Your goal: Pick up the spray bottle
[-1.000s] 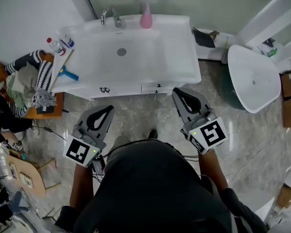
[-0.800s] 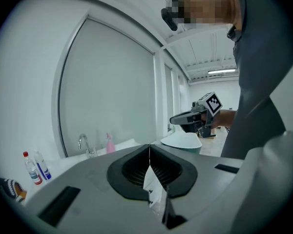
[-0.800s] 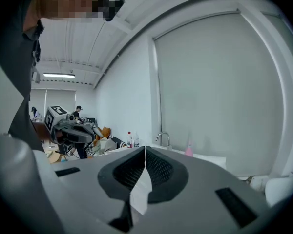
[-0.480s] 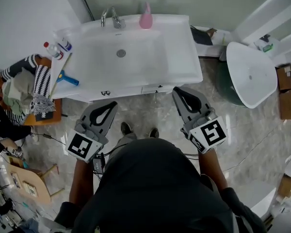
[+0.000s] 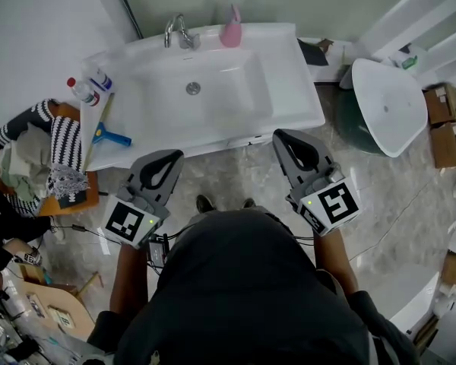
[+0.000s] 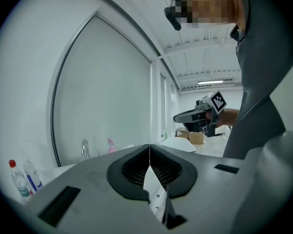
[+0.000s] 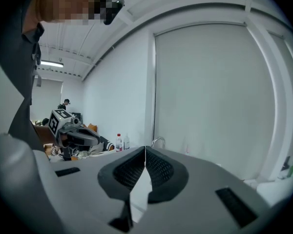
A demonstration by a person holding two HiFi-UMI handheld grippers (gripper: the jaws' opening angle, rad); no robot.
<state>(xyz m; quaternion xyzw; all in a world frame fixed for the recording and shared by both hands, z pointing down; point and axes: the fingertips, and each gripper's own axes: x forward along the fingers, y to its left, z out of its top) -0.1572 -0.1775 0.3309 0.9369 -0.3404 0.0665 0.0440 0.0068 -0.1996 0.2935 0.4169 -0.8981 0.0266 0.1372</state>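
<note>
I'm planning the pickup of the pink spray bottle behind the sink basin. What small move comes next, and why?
Probably carry the right gripper forward over the sink toward the pink spray bottle, opening its jaws on the way. It hangs shut, short of the sink's front edge, and the bottle stands on the back rim beside the faucet.

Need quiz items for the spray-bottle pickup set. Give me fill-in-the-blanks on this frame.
The spray bottle is ___ in colour.
In the head view, the faucet stands just to the bottle's ___.
The left gripper and right gripper both have their jaws ___ (open or shut), with nothing between them.
The squeegee on the counter left of the sink has a ___ handle.
Missing words: pink; left; shut; blue.
</note>
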